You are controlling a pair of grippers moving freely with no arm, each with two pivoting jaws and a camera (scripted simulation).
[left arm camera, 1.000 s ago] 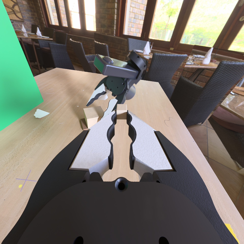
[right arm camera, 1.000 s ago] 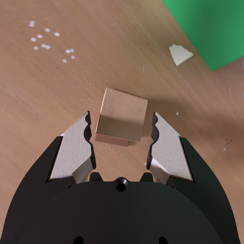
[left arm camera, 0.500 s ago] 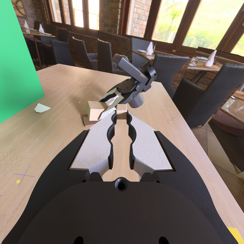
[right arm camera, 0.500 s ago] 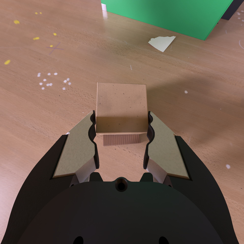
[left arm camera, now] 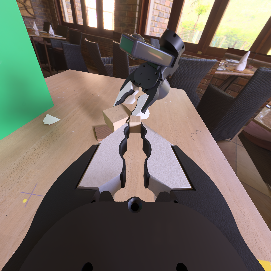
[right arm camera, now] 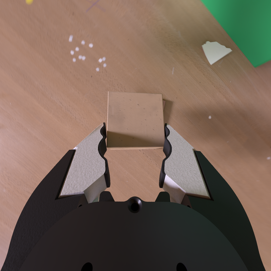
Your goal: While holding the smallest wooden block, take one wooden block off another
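My left gripper (left arm camera: 134,127) is shut on the smallest wooden block (left arm camera: 134,124), held just above the table. Ahead and to the left, a large pale block (left arm camera: 115,117) sits tilted over a darker ribbed block (left arm camera: 102,132) that lies on the table. My right gripper (left arm camera: 124,109) comes down from above with its fingers on two sides of the pale block. In the right wrist view the right gripper (right arm camera: 134,129) is shut on the pale block (right arm camera: 134,117). Only a sliver of the darker block (right arm camera: 164,104) shows past the pale block's right edge.
A green panel (left arm camera: 19,66) stands at the left of the wooden table (left arm camera: 168,132), with a torn paper scrap (left arm camera: 50,119) near it. Both show in the right wrist view, panel (right arm camera: 242,22) and scrap (right arm camera: 215,52). The table's right edge drops to wicker chairs (left arm camera: 228,102).
My right gripper closed on the pale block, then rose and swung, tilting the block up off the darker one. My left gripper kept its hold and barely moved.
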